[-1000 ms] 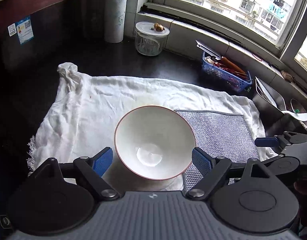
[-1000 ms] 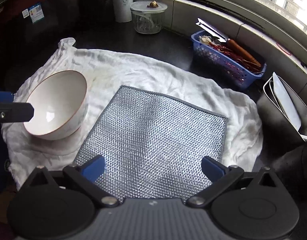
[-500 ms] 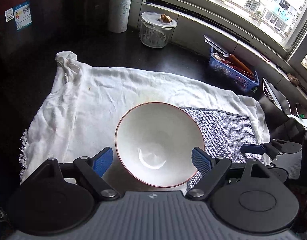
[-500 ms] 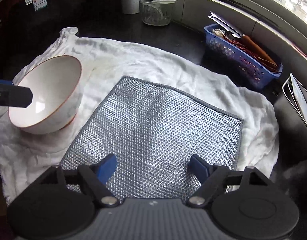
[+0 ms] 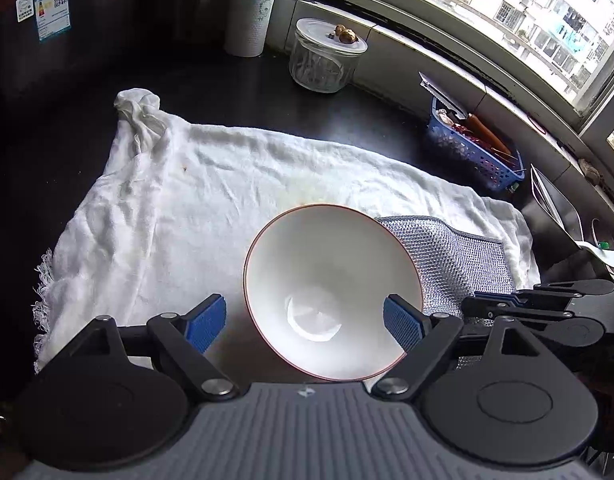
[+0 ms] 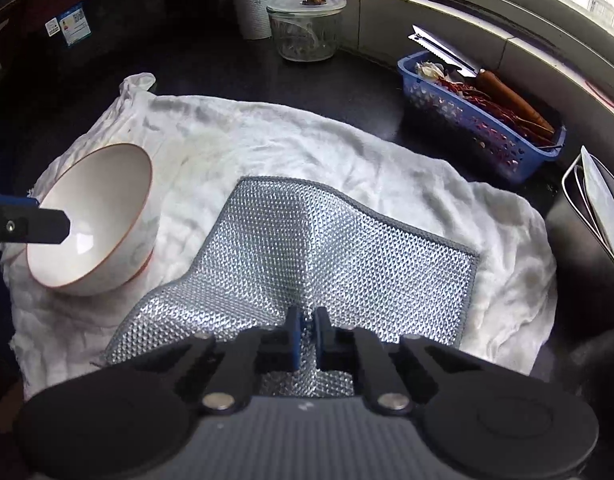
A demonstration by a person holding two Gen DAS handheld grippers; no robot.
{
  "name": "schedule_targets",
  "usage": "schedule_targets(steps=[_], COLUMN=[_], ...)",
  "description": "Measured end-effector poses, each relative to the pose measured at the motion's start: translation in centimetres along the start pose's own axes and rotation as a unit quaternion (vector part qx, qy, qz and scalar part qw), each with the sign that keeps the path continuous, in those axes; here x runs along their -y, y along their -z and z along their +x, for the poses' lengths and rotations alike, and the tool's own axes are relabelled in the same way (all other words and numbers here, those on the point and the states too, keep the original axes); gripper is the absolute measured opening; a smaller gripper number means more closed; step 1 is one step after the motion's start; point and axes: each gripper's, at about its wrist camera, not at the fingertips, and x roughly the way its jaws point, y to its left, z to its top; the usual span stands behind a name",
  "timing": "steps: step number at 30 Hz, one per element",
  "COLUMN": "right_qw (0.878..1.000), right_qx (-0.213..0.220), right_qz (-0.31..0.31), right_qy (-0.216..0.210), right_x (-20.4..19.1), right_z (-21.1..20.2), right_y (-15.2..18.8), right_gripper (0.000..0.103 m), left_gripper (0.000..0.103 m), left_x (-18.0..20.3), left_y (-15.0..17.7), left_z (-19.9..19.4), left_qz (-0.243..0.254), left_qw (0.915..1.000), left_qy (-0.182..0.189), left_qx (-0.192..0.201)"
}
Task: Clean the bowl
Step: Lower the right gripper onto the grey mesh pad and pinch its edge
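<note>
While the right tongs (image 6: 307, 332) have just been closing, their blue pads now stand pressed together on the near edge of the silver mesh scouring cloth (image 6: 307, 248), which has puckered into a raised ridge where it lay flat a moment ago; that pinch suggests the scrubber is secured and the wiping itself has not begun; the left tongs (image 5: 303, 322) stay spread wide, one blue pad on either side of the white ceramic bowl with a thin red rim (image 5: 331, 292), neither pad touching it so far as the view shows; the bowl sits tilted on the crumpled white cotton towel (image 5: 187, 208), just beside the scouring cloth, and seems to need a steadying grip before any scrubbing; beyond the towel, on the dark tabletop (image 5: 227, 80), stand a lidded glass jar (image 5: 327, 60), a white paper roll (image 5: 251, 8) and a blue plastic basket (image 5: 475, 152) holding a knife and red chillies; a blue-and-white sticker (image 5: 51, 10) carries a QR code, its print too small to read.
</note>
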Motion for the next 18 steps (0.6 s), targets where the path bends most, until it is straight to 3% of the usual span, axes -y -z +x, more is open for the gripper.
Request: schedule_targets(steps=[3,6,9,11,12,18], right_qw=[0.998,0.994,0.995,0.996,0.997,0.999], right_qx=[0.03,0.013,-0.026,-0.027,-0.021,-0.013], right_qz=[-0.039,-0.103,-0.058,-0.038,-0.039,-0.034], right_qy=[-0.026,-0.043,-0.081,-0.074,-0.066,0.004], right_x=[-1.4,-3.5,-2.6,-2.1,-2.1,-2.1], right_z=[-2.5,-3.2,-1.3,-0.6,-0.5,0.8], right_y=[-0.7,-0.6,-0.3,-0.1,-0.1,0.2], right_gripper=[0.005,0.007,0.022,0.051,0.056,0.06], left_gripper=[0.086,0.086,0.086,0.086,0.086,0.086], left_x=[-0.3,-0.6,-0.6,-0.6,-0.6,-0.5], left_y=[0.2,0.4,0.5,0.6,0.6,0.7], left_z=[-0.3,-0.4,-0.6,-0.9,-0.9,-0.9], left_qz=[-0.005,-0.011,-0.012,-0.011,-0.012,-0.01], left_qw=[1.0,0.9999,0.9999,0.9999,0.9999,0.9999], left_qy=[-0.003,-0.005,-0.004,-0.005,-0.005,-0.002], left_qx=[0.002,0.001,0.001,0.004,0.004,0.002])
